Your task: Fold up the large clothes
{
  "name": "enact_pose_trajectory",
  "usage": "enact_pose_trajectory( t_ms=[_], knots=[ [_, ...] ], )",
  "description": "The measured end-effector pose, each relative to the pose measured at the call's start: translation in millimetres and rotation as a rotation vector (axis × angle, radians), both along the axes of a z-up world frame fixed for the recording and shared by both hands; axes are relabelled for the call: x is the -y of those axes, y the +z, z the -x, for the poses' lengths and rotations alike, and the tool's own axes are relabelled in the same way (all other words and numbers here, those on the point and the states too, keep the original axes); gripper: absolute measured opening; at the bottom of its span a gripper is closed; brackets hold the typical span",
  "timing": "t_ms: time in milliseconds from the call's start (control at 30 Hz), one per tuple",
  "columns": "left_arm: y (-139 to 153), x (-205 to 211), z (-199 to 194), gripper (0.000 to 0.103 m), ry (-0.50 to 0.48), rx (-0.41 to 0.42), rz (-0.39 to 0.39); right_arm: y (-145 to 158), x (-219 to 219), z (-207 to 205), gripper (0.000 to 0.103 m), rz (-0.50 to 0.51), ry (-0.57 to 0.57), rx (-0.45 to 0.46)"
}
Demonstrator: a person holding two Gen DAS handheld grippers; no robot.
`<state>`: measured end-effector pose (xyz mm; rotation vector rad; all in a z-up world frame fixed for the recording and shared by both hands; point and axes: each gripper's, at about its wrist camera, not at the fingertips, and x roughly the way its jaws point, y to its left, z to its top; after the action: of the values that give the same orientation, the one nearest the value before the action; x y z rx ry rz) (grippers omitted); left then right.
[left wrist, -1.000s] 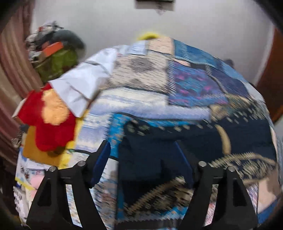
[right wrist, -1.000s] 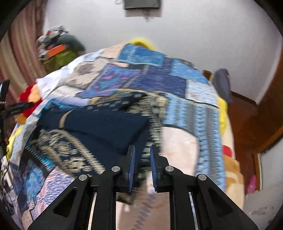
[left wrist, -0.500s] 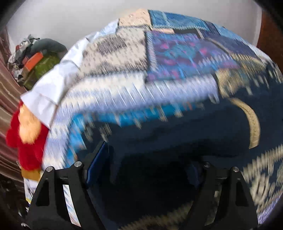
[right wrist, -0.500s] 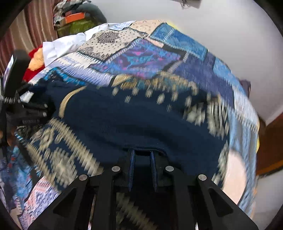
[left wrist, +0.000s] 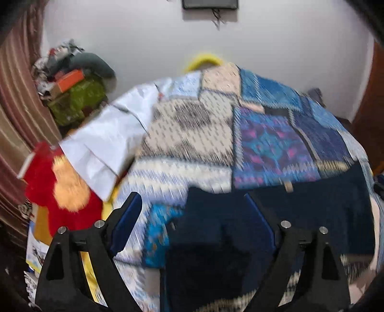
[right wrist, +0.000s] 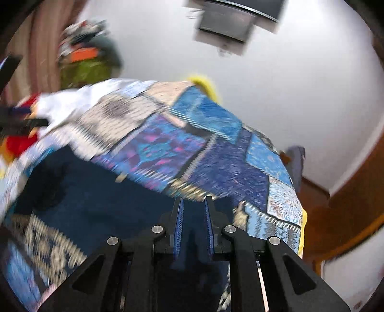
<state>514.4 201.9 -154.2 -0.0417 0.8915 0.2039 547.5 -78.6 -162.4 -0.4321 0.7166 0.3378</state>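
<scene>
Pinching the dark blue garment's (right wrist: 100,199) edge, the right gripper (right wrist: 193,224) stays clamped while the left gripper (left wrist: 194,216) fingers, just opening, straddle its near-left corner over the patchwork bedspread (left wrist: 204,124).

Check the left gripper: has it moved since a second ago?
Yes. The left gripper has pulled back from the wall; the wall box left view, then returned. Its jaws have just been opening.

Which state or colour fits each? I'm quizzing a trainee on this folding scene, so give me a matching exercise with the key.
Column one:
1. left gripper
2. right gripper
3. dark blue garment
4. soft toy

Column two:
A. red with an orange patch
B. lying on the patchwork bedspread
C. jaws wide apart
D. jaws nearly together

Pairs: 1-C, 2-D, 3-B, 4-A
</scene>
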Motion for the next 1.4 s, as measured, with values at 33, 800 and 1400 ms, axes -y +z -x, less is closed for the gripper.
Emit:
enact_pose_trajectory(
  t_ms=[33,800,1400],
  knots=[
    [-8,4,9,0.087,-0.025,-0.018,0.016,-4,-3,13,0.012,0.004,0.031,-0.012],
    [-136,12,124,0.103,-0.012,-0.218,-0.322,-100,80,53,0.103,-0.016,-0.219,-0.283],
    [-49,-32,191,0.102,0.171,-0.027,-0.055,-20,164,102,0.103,-0.197,-0.281,-0.225]
  ],
)
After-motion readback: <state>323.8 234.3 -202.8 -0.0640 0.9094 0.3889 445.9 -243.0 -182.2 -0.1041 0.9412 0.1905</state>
